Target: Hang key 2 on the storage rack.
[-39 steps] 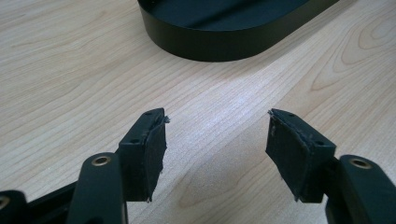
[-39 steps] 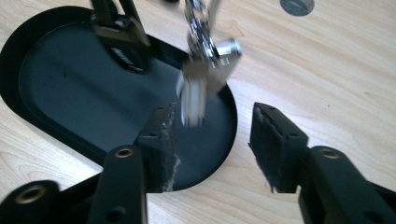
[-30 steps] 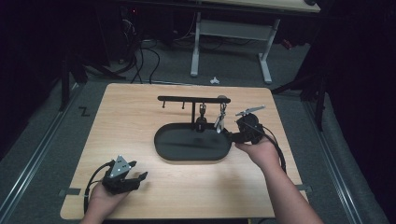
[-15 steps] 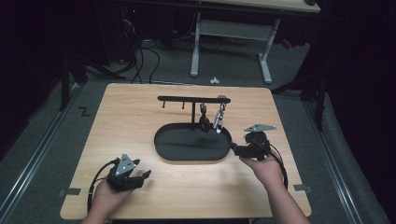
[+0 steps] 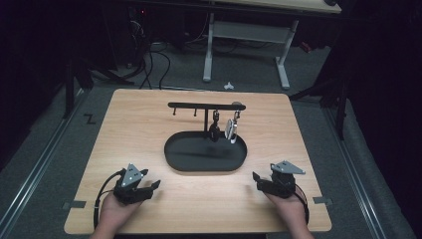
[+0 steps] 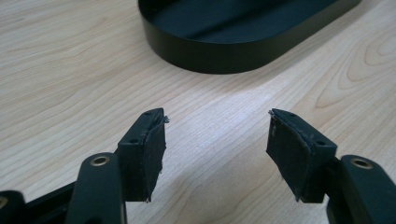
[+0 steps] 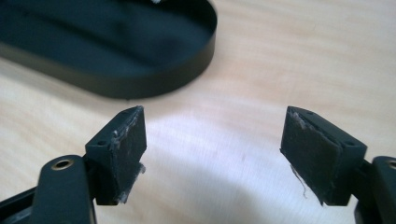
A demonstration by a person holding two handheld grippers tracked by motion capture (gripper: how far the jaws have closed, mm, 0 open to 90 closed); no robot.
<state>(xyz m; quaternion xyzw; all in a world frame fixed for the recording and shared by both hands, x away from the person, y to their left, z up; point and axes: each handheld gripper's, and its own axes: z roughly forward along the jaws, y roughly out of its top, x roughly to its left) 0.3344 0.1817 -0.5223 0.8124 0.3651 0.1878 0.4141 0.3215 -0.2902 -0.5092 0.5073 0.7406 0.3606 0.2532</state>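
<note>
One wooden table, one black oval tray, one hook rack, two hanging items, two grippers

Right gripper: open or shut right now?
Open. In the right gripper view the right gripper has its jaws spread wide with bare wooden table between them, nothing held.

Nothing readable is showing: no words, brand names or numbers are appearing on anything in the three views. The one sign-like mark is lying on the grey floor left of the tabletop, a dark zigzag of tape looking like a letter Z, though whether it is meant as one cannot be told.
</note>
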